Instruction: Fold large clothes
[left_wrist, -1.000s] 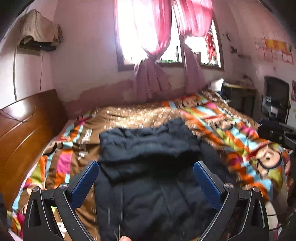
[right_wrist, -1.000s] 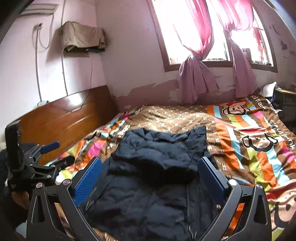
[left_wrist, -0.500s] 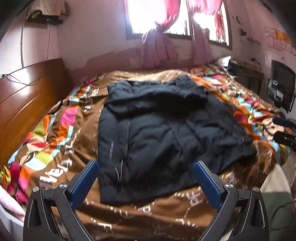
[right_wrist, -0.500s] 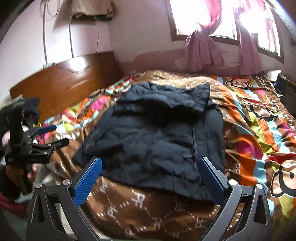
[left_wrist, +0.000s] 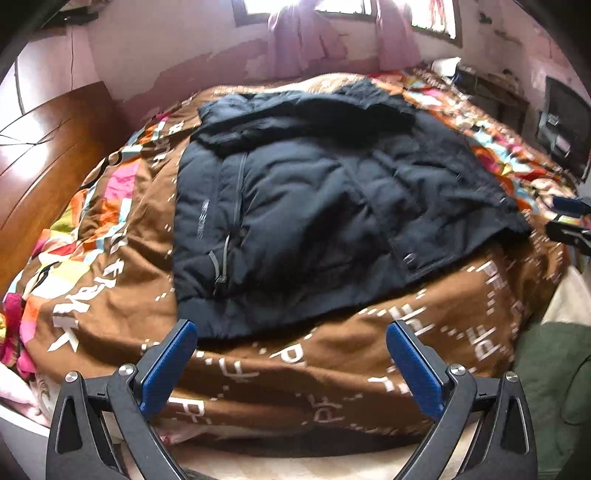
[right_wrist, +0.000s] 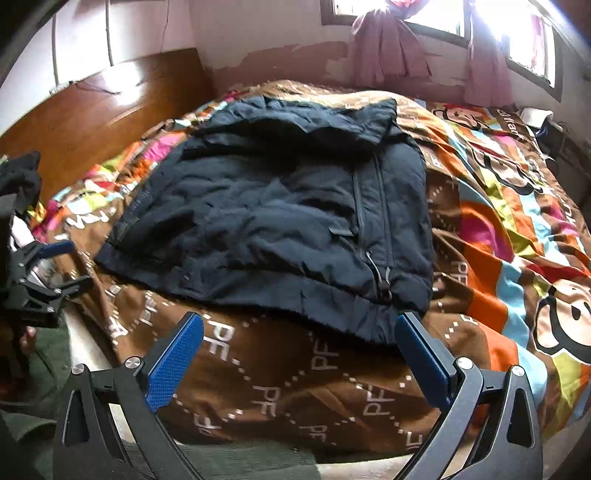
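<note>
On brown bedspread (left_wrist: 332, 369): navy jacket (left_wrist: 314, 206), part-folded; left gripper (left_wrist: 291, 343) and right gripper (right_wrist: 299, 336) gape empty, so I'd pinch hem corners squarely, together.

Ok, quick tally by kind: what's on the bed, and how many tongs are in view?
Jacket: 1, dark, lying on the blanket
Blanket: 1, brown, with coloured stripes
Tongs: 2, left tongs and right tongs, both open and empty
Total: 4
</note>
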